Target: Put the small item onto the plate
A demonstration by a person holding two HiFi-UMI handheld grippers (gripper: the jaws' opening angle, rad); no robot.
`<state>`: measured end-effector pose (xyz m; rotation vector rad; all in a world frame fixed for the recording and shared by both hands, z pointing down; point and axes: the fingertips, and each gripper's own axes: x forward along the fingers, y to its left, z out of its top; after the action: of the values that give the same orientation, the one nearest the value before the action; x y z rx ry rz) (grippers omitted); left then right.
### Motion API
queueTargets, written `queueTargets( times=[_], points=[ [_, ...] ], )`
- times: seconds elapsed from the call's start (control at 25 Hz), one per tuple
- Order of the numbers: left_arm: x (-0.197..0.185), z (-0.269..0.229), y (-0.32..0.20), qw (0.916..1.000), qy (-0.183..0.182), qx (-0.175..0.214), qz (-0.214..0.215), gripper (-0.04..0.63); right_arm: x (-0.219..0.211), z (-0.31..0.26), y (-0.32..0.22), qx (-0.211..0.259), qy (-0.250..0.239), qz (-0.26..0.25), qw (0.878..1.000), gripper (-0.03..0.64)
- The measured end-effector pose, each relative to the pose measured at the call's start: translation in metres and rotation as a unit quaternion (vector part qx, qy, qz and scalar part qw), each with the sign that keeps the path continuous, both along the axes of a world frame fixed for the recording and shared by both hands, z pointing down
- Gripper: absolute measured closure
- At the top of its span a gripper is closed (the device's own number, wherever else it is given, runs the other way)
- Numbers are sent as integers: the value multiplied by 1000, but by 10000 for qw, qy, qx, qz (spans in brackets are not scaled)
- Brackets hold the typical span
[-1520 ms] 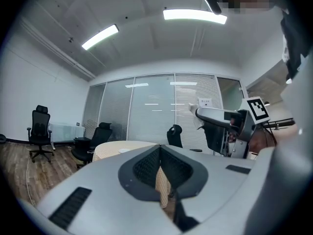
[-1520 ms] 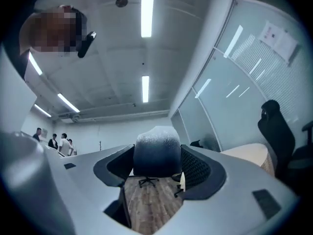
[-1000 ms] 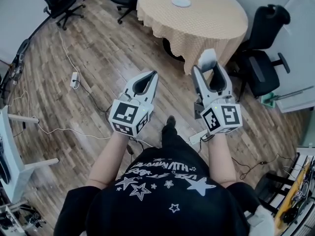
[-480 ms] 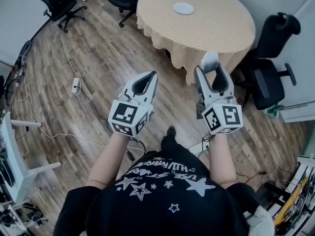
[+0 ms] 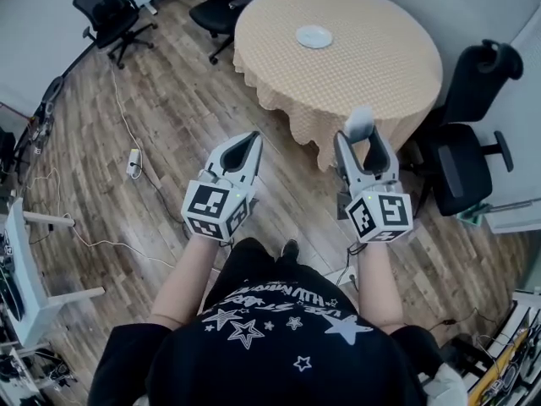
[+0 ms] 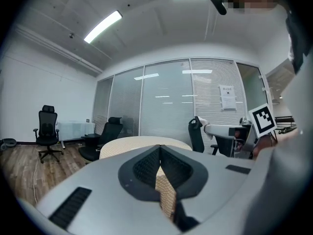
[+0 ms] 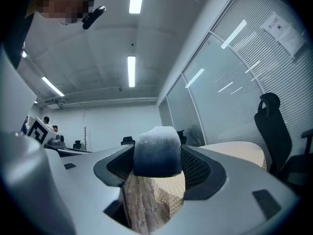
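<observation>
- Since a second ago the round tabletop (image 5: pixel 380 66) and the plate (image 5: pixel 314 36) have slid lower in the head view. Both grippers are held out in front much as before.
- The right gripper (image 5: pixel 362 135) is clamped on the small item (image 7: pixel 156 150), a pale block pinched at the jaw tips and poking past them.
- The left gripper (image 5: pixel 250 139) has its jaws pressed together with nothing between them.
- The small item is up in the air, short of the tabletop and well apart from the plate.
- The white plate lies on the yellow cloth, towards the tabletop's far side.
- Black office chairs (image 5: pixel 461 146) stand round on the wooden floor (image 5: pixel 169 117).
</observation>
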<state>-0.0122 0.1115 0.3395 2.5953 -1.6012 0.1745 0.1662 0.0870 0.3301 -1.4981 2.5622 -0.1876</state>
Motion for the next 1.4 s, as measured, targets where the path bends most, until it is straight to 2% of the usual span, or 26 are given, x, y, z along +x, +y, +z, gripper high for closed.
queueTargets(
  times=[0.24, 0.56, 0.84, 1.4],
  points=[
    [8, 12, -13, 9998, 9, -157, 97, 595, 13, 16, 3, -179, 1, 147, 9997, 314],
    [19, 10, -56, 9992, 86, -6, 382, 595, 20, 24, -31, -234, 89, 397, 9989, 314],
    [7, 17, -121, 9986, 163, 17, 508, 595, 8, 21, -89, -201, 245, 529, 9981, 314],
    [-32, 27, -262, 9958, 191, -186, 872, 595, -36, 33, -225, -524, 383, 786, 9948, 314]
  ],
)
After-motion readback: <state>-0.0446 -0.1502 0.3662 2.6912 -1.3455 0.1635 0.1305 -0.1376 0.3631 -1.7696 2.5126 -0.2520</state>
